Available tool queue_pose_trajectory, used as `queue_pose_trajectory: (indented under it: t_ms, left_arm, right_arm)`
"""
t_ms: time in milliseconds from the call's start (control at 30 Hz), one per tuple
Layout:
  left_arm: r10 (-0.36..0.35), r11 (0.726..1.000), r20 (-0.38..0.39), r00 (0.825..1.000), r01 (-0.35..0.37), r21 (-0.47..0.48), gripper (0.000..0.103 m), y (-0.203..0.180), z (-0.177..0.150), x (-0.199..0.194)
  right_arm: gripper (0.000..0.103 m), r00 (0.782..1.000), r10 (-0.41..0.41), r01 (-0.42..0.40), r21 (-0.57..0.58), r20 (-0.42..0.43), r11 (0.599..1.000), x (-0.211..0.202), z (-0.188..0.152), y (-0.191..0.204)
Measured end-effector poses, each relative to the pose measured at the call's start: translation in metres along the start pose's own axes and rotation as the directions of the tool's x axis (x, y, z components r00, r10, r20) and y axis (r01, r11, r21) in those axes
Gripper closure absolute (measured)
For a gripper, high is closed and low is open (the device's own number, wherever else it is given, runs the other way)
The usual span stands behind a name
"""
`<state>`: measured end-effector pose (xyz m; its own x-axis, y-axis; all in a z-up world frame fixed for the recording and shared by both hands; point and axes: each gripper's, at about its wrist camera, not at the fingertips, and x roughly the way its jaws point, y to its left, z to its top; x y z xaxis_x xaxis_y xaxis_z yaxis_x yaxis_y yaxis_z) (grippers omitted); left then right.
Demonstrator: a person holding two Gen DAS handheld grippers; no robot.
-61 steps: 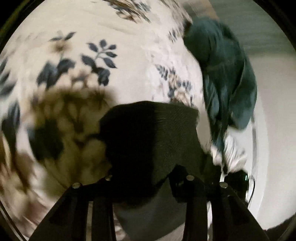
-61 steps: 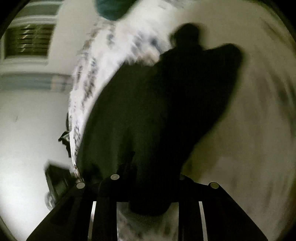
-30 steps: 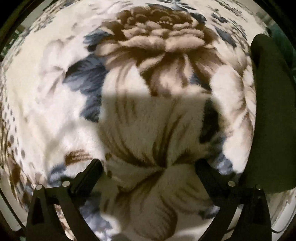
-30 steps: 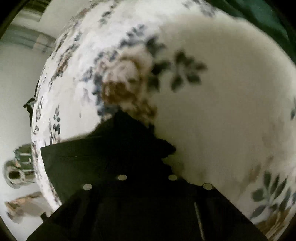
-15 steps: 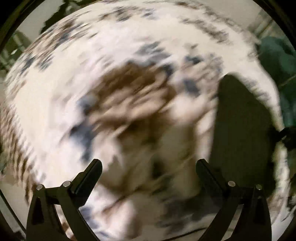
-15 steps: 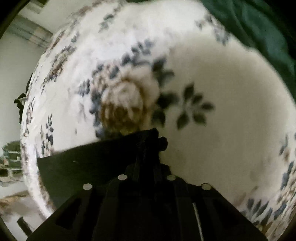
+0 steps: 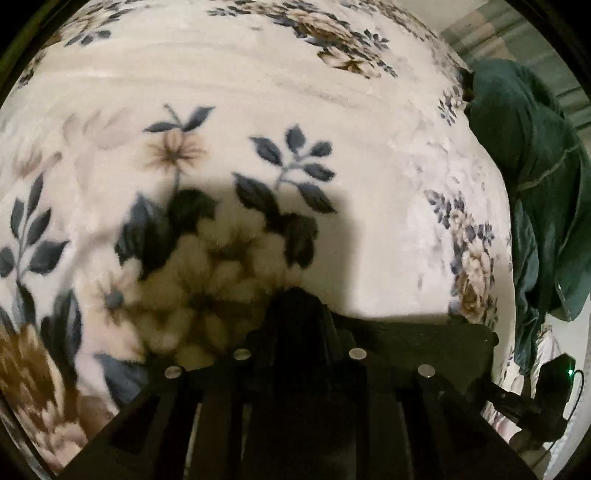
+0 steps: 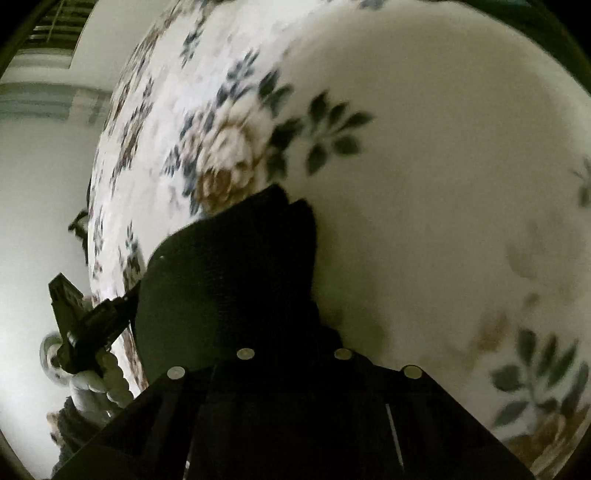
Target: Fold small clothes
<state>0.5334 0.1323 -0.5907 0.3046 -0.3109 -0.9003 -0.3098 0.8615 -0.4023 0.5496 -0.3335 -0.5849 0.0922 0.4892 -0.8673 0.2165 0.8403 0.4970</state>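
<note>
A small dark cloth (image 7: 406, 343) lies on the floral blanket (image 7: 258, 92). My left gripper (image 7: 299, 314) is shut on a bunched edge of it, and the cloth stretches right toward the other gripper (image 7: 546, 391). In the right wrist view my right gripper (image 8: 291, 295) is shut on the same dark cloth (image 8: 229, 280), which bunches up above the fingers and spreads left toward the left gripper (image 8: 85, 325). The fingertips are hidden in the dark fabric in both views.
A heap of dark green clothes (image 7: 532, 192) lies at the blanket's right edge. The blanket's edge (image 8: 107, 229) drops off to a pale floor at left in the right wrist view. A window with blinds (image 8: 51, 33) is far left.
My left gripper was open over the bare blanket beside the cloth; it has since shut on the cloth's edge. My right gripper has kept its hold and lifted the cloth slightly.
</note>
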Motion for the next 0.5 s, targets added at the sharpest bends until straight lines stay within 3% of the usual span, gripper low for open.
queue_pose_trajectory:
  t_ms: [67,200,233,267,300,333,400,500]
  left_arm:
    - [0.019,0.999,0.006,1.000,-0.019,0.031,0.083,-0.006,-0.008,-0.013]
    - [0.070,0.996,0.050,0.996,-0.072,0.053,0.075,-0.010,-0.030,-0.042]
    - [0.096,0.994,0.053,0.994,-0.099,0.056,0.063,-0.010,-0.036,-0.048]
    - [0.128,0.990,0.055,0.990,-0.131,0.057,0.043,-0.010,-0.043,-0.052]
    - [0.152,0.987,0.061,0.986,-0.155,0.049,0.033,-0.010,-0.052,-0.057]
    - [0.167,0.985,0.068,0.984,-0.170,0.036,0.025,-0.009,-0.061,-0.062]
    - [0.193,0.981,0.064,0.979,-0.194,0.014,0.024,-0.005,-0.074,-0.066]
    - [0.195,0.981,0.011,0.981,-0.195,-0.026,0.024,0.003,-0.091,-0.064]
  right_arm:
    - [0.083,0.999,-0.036,0.038,0.075,-0.026,0.996,-0.018,-0.012,-0.016]
    - [0.045,0.997,-0.016,0.025,0.131,-0.069,0.991,-0.044,-0.053,-0.038]
    - [0.043,0.997,-0.009,0.021,0.145,-0.083,0.989,-0.045,-0.064,-0.043]
    - [0.043,0.995,-0.002,0.018,0.153,-0.104,0.988,-0.042,-0.073,-0.047]
    - [0.043,0.993,-0.003,0.021,0.150,-0.116,0.988,-0.037,-0.082,-0.048]
    - [0.057,0.994,-0.003,0.018,0.136,-0.108,0.991,-0.035,-0.087,-0.047]
    - [0.098,0.999,-0.018,0.022,0.106,-0.038,0.994,-0.039,-0.097,-0.039]
    - [0.099,0.997,-0.026,0.018,0.099,0.079,0.995,-0.063,-0.106,-0.028]
